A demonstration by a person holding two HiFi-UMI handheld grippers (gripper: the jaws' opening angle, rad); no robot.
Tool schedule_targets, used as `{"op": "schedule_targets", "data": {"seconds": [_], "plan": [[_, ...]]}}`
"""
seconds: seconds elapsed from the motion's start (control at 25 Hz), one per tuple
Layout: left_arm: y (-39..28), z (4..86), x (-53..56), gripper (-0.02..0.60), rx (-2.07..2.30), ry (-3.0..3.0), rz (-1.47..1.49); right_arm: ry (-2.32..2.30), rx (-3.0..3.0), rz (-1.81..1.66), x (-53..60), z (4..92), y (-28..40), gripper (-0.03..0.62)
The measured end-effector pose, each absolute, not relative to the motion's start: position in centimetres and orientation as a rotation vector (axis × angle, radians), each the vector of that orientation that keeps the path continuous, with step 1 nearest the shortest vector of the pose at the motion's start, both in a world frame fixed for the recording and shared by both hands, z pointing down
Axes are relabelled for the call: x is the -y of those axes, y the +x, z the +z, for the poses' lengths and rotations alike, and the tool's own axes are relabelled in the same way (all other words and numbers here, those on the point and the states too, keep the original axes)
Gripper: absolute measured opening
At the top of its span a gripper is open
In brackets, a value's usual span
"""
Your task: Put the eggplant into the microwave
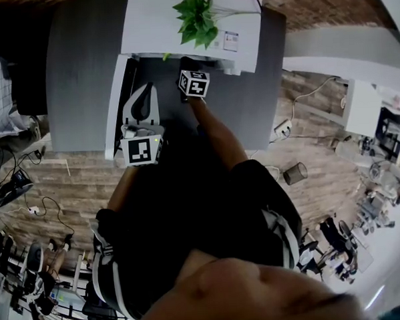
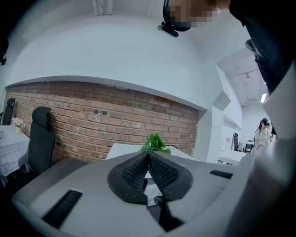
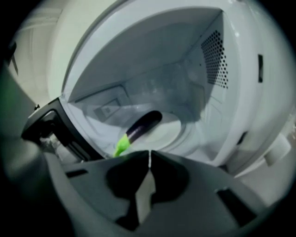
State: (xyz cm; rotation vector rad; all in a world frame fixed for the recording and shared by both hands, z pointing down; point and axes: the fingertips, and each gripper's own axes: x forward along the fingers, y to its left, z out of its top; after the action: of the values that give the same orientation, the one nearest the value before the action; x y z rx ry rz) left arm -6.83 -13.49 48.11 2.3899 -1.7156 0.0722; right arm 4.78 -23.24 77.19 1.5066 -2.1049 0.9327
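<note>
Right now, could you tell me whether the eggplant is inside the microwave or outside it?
Inside. The eggplant lies on the round plate within the open microwave, apart from the shut right gripper.

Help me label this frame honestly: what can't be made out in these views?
Right gripper view: eggplant stem tip, possibly behind the right gripper body.
Head view: microwave cavity and eggplant, hidden under its top.
Left gripper view: microwave front, behind the left gripper body.

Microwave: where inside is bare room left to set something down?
The right half of the turntable, between the eggplant and the perforated wall, is bare. The left front is crowded: the eggplant's green stem lies there.
</note>
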Motion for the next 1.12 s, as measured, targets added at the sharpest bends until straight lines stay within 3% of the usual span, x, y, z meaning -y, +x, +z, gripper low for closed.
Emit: {"op": "schedule_targets", "data": {"seconds": [1.12], "plan": [[-5.9, 44.6, 7.3, 0.035, 1.699, 2.504, -0.006, 1.568, 2.267, 0.857, 12.5, 63.8, 6.7, 0.037]]}}
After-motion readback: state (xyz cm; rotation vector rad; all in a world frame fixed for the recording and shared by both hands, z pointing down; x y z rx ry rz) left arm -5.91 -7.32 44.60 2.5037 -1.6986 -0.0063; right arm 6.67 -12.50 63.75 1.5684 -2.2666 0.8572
